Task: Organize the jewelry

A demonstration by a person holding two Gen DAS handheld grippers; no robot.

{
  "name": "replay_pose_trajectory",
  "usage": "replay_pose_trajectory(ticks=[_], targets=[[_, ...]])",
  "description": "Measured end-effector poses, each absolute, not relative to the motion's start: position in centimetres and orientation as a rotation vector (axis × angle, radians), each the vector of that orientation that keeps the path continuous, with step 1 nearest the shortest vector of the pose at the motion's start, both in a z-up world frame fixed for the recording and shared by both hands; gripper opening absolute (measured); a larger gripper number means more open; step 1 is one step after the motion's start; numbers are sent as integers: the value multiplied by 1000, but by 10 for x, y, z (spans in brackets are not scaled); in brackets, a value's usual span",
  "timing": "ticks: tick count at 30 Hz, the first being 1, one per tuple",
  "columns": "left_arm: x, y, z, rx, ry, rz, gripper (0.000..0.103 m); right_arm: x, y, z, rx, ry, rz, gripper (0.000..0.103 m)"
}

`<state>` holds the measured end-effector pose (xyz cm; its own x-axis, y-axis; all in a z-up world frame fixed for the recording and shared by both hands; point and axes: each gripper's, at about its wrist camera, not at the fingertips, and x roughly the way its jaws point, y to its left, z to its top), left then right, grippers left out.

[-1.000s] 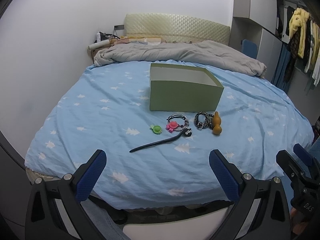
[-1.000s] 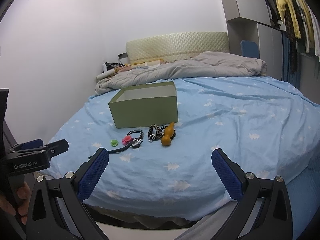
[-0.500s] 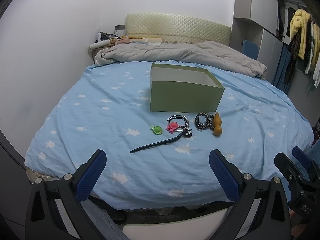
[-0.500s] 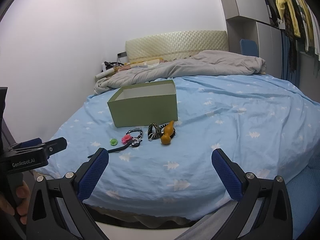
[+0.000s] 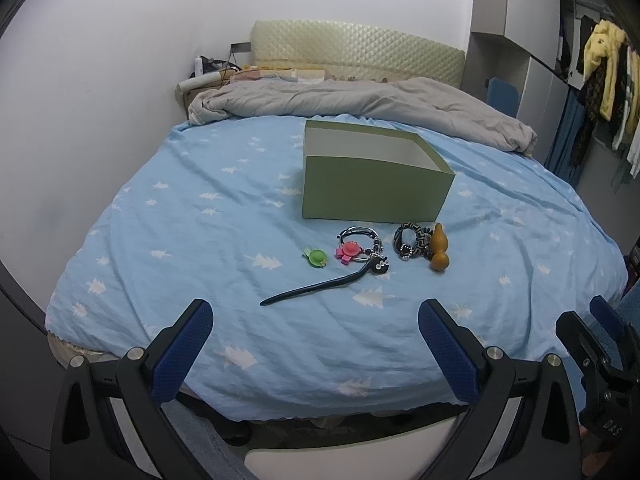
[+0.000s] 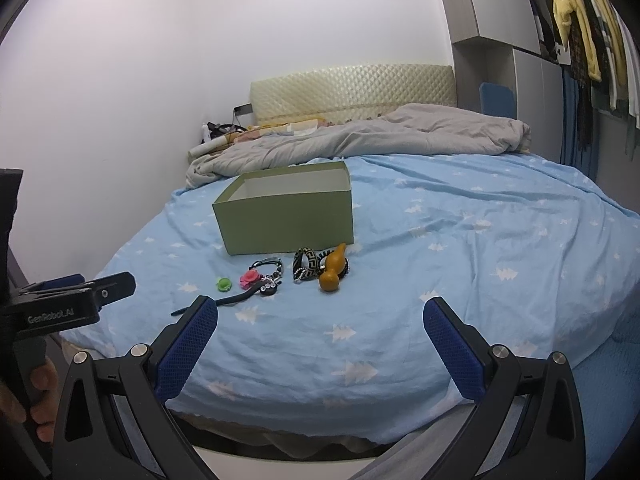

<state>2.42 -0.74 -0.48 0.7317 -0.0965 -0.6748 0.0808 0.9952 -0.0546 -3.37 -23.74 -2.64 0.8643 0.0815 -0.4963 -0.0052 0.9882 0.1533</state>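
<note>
An open green box stands on the blue bed. In front of it lie a green clip, a pink clip on a metal ring, a black hair stick, a patterned bracelet and an amber gourd. My left gripper and right gripper are open and empty, held near the foot of the bed, short of the items.
A grey duvet is bunched at the head of the bed under a padded headboard. Clothes hang on the right by a cupboard. The bed's front edge lies just below the grippers.
Both grippers have drifted slightly; the bed and items sit a little higher and closer in view. Nothing was taken hold of.
</note>
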Motion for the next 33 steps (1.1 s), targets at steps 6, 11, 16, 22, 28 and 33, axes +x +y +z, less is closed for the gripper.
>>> replay_pose_trajectory(ticks=[6, 11, 16, 22, 28, 33], targets=[[38, -12, -9, -10, 772, -119, 103, -27, -240, -28, 141, 516, 31, 103], [51, -14, -8, -16, 781, -123, 103, -16, -242, -32, 151, 527, 15, 103], [71, -12, -13, -23, 804, -128, 103, 0, -244, -35, 158, 525, -1, 103], [101, -11, -31, 4, 868, -130, 103, 28, -243, -43, 162, 547, 8, 103], [133, -8, -58, 2, 955, -157, 102, 56, -249, -59, 180, 585, 6, 102], [160, -5, -77, -2, 1009, -180, 101, 80, -256, -79, 203, 647, 1, 86]])
